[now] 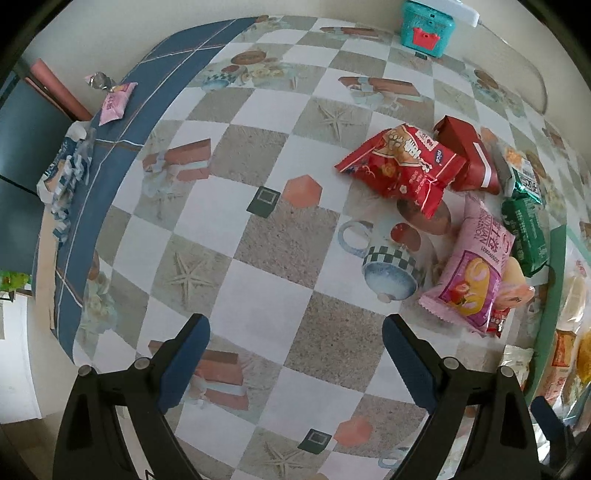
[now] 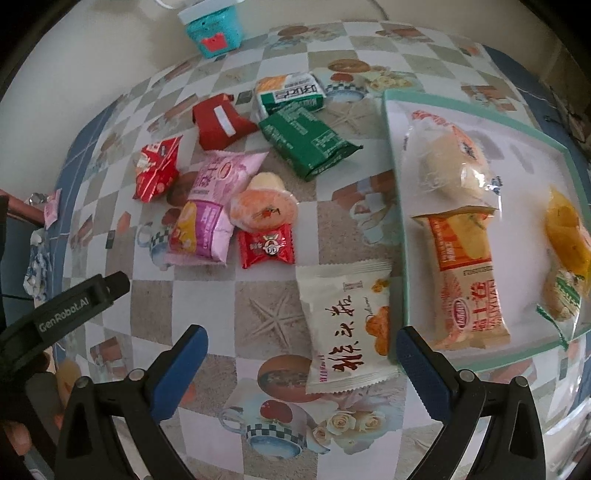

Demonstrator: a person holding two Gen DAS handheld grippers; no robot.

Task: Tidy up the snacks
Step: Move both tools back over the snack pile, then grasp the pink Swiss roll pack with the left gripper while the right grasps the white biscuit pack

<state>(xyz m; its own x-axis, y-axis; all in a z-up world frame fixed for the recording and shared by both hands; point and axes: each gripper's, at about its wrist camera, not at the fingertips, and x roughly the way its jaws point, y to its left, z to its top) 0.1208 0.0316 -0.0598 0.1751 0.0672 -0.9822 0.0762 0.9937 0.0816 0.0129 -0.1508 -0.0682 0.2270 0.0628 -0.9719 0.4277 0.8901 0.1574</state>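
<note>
Loose snacks lie on the patterned tablecloth: a red bag, a dark red box, a pink packet, green packets. In the right wrist view they show again, plus a small red candy, a round orange-topped snack and a white packet. A green-rimmed tray holds a bun packet, an orange packet and yellow snacks. My left gripper is open over bare cloth. My right gripper is open, the white packet partly between its fingers.
A teal box stands at the table's back edge by the wall. A small pink packet and crumpled wrappers lie on the blue border at the left edge. The left gripper's arm shows at the right view's left.
</note>
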